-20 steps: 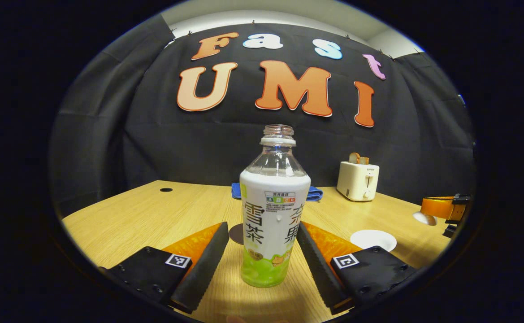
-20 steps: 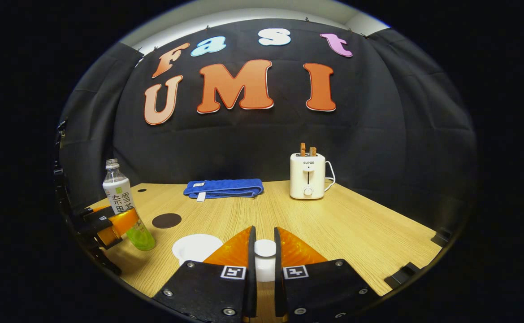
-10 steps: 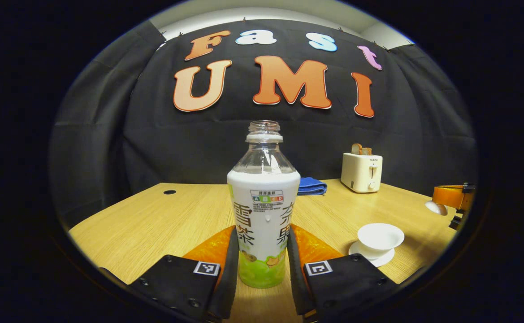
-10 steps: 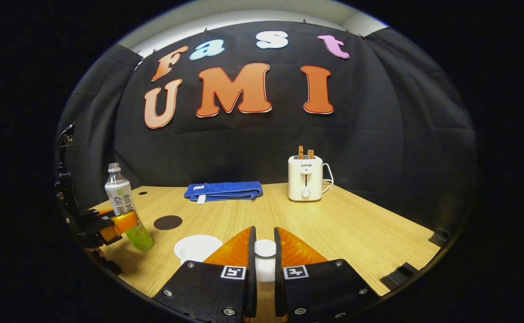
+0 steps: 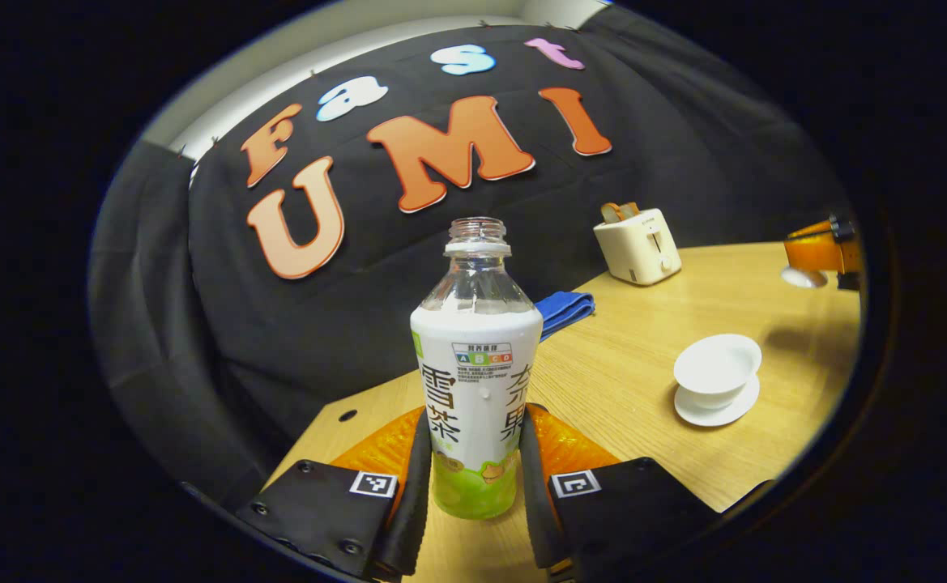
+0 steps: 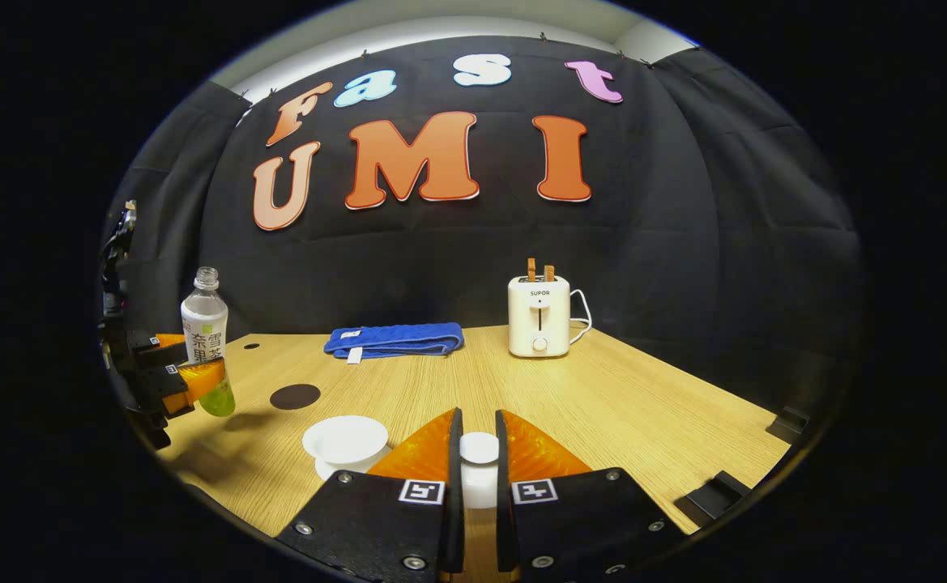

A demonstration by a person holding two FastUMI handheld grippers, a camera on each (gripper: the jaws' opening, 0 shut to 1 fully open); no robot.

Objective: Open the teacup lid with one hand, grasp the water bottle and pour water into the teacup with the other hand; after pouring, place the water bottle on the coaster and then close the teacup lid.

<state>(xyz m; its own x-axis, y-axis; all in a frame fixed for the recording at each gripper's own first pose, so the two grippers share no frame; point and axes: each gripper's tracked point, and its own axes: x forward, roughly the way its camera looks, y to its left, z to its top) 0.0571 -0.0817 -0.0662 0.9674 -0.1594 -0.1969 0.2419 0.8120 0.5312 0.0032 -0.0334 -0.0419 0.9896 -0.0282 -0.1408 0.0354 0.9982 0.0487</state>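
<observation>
Left gripper [image 5: 473, 486] is pinching the uncapped water bottle [image 5: 475, 389] off the table; right gripper [image 6: 473, 478] is squeezing the teacup lid [image 6: 479, 449].

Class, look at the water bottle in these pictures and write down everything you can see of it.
The water bottle is clear plastic with no cap, its neck open. A white and green printed sleeve wraps the body; the shoulder above is bare. The left gripper clamps its lower part between both fingers. In the right gripper view it hangs above the table, casting a shadow, left of the teacup.
</observation>
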